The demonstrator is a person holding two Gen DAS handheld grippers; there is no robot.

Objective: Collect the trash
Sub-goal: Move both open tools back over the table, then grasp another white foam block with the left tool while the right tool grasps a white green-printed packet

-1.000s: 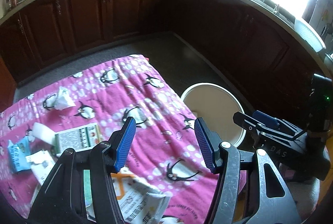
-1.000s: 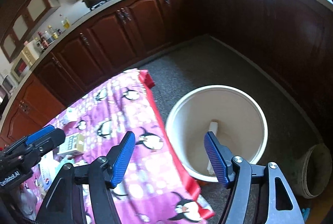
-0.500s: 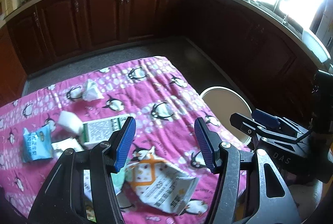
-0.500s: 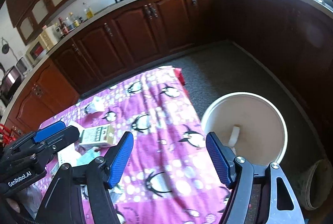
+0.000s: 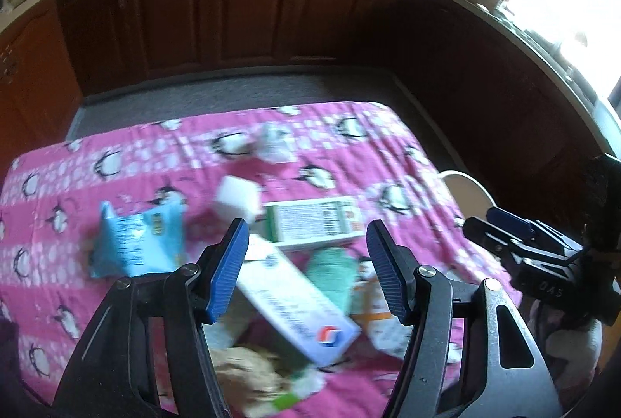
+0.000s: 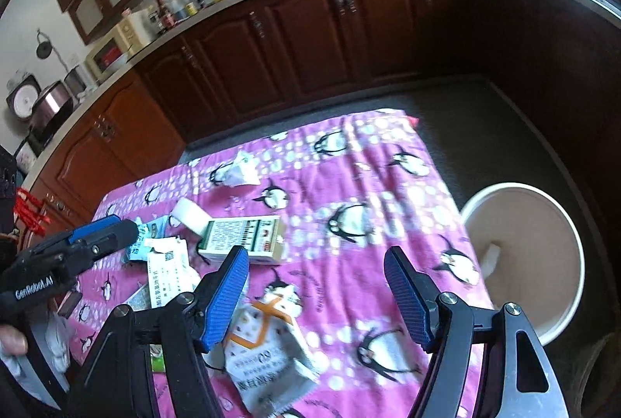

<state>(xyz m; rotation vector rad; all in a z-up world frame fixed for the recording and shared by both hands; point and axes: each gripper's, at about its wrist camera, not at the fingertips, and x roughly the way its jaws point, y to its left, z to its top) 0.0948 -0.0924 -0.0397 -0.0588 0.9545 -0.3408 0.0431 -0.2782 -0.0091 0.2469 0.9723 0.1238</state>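
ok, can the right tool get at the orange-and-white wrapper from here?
Probably yes. The wrapper lies flat on the pink cloth just below the right tool, whose jaws are open and empty, with nothing over it.

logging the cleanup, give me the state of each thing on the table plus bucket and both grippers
left gripper: open, empty, jaws just opening
right gripper: open, empty
bucket: upright on floor, one white scrap inside
green-and-white box: lying flat
blue packet: crumpled
orange-and-white wrapper: torn open
white tissue: crumpled
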